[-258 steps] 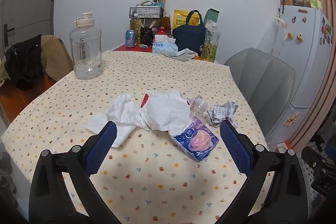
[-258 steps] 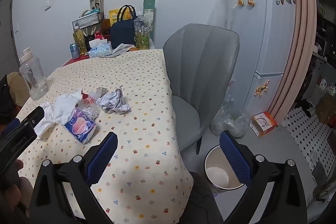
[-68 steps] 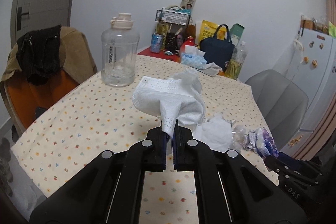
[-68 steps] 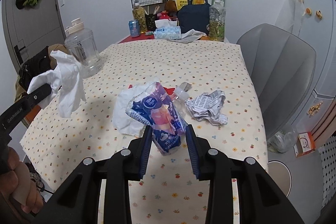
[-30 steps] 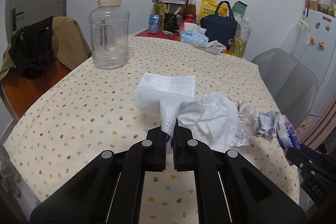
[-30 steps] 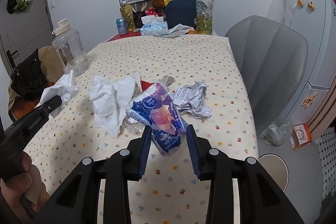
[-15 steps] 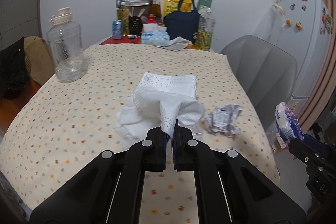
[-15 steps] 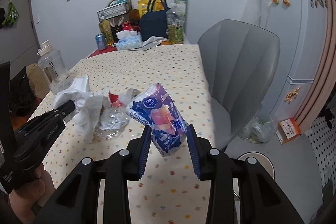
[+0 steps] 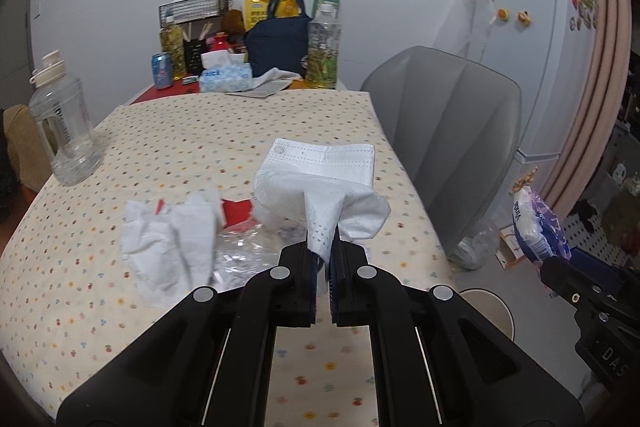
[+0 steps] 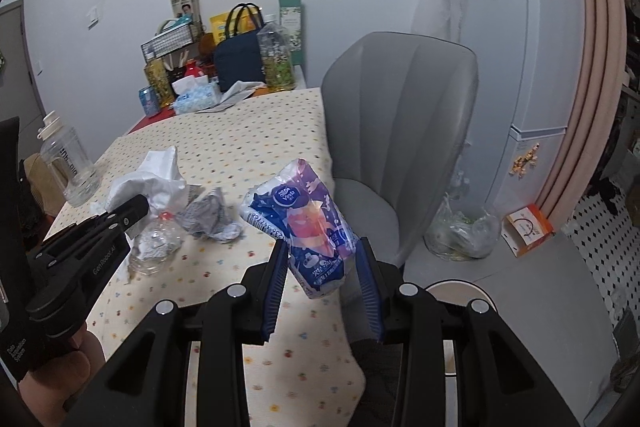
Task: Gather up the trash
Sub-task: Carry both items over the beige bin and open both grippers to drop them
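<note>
From my left wrist camera, my left gripper (image 9: 324, 247) is pinched tight on a white tissue (image 9: 320, 187), whose tail runs down between the blue pads while the crumpled bulk fans out above and ahead of the fingertips, clear of the table (image 9: 200, 131). My right gripper (image 10: 322, 259) is clamped, partly closed, on a blue and purple tissue pack (image 10: 308, 219); the pack stands tilted up out of the jaws, its lower end squeezed between the pads, over the table's near corner beside the grey chair (image 10: 396, 115). Left on the dotted cloth, just ahead of my left gripper, lie another crumpled tissue (image 9: 172, 235), a crushed clear plastic bottle (image 10: 156, 243) and a ball of printed paper (image 10: 212, 215), all touching or nearly so. A scrap of something red (image 9: 236, 211) peeks from under the tissues; I can't make out what it is. On the floor below my right gripper I see the rim of a white bin (image 10: 456, 291).
</note>
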{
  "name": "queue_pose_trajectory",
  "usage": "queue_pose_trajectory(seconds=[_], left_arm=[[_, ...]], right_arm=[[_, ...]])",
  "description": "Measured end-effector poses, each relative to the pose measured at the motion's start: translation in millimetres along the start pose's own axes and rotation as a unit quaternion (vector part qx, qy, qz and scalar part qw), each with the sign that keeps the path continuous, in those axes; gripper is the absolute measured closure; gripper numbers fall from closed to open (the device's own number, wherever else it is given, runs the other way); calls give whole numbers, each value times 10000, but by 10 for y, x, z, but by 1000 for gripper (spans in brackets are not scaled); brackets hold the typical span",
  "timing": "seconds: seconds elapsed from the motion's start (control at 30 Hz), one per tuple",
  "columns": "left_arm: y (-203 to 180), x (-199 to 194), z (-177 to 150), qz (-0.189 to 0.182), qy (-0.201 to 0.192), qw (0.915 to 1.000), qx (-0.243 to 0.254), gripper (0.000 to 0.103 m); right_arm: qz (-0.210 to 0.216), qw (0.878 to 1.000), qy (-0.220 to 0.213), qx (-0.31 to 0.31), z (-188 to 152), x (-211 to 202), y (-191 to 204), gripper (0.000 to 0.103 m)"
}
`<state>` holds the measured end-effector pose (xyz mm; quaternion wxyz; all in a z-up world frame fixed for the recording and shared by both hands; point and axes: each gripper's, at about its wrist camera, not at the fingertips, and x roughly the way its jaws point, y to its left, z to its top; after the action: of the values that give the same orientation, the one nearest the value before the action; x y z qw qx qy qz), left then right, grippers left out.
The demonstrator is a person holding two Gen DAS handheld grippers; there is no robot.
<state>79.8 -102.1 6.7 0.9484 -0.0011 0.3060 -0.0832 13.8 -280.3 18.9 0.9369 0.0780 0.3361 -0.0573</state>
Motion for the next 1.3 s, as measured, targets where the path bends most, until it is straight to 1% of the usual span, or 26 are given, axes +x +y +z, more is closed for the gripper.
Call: queue_pose_trajectory(seconds=[0.3,0.63,1.0,1.3], left_arm=[[-536,175,53,-291,146,9988,352,98],[-1202,456,21,-556,389,9945,792,98],[-1722,846,-65,-681,747,9885,1122,98],[-2008,1166,-169,-748,1072,9823,1342,98]], right_arm=[[-250,9988,49,412,-26,53,-504,68],[-529,9941,205,926,-132,218,-1144,68],[-716,9857,559,1419,-301,600,-1722,68],[-875,9766,820,1785,-459,923,-2174,68]])
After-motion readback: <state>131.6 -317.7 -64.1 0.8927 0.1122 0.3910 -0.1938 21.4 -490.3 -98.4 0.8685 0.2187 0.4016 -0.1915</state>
